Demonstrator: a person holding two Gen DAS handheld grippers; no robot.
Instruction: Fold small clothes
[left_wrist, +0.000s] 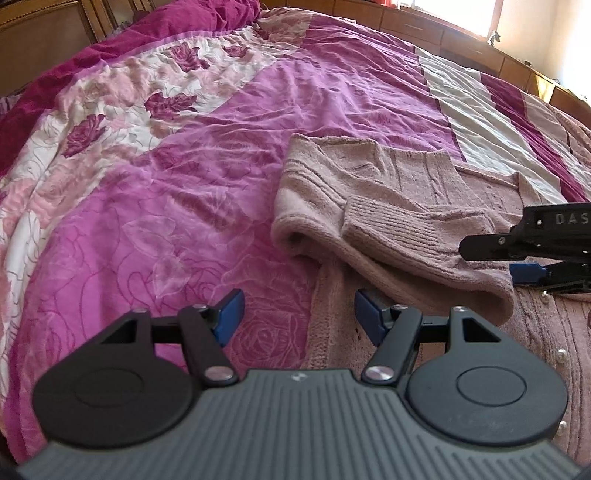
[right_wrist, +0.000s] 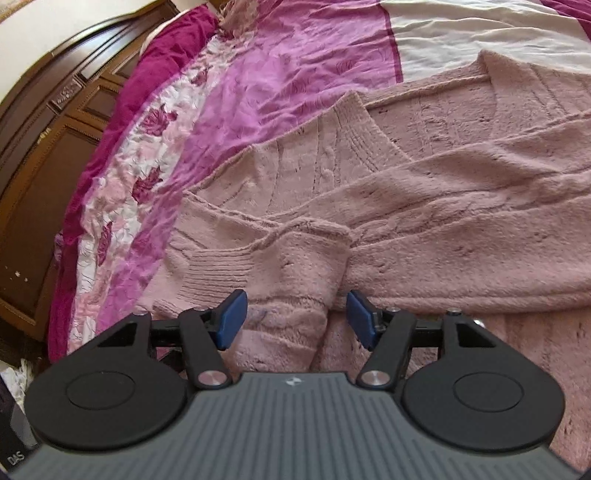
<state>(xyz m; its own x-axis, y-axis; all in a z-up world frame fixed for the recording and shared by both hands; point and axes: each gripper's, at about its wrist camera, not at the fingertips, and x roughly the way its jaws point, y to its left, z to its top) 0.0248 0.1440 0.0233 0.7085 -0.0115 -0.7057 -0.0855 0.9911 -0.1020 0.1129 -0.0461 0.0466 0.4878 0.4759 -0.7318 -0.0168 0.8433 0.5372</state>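
1. A dusty-pink fuzzy knit cardigan (right_wrist: 424, 206) lies partly folded on the pink floral bedspread (left_wrist: 184, 206), filling the centre and right of the right wrist view.
2. Right gripper (right_wrist: 293, 319): blue pads apart, empty, straddling the ribbed sleeve cuff (right_wrist: 295, 258) just ahead.
3. Left gripper (left_wrist: 299, 317): pads apart, empty, at the cardigan's left edge.
4. The sleeve's long axis runs from the cuff toward the right edge of frame.
5. Judgement: the right is nearer the cuff.
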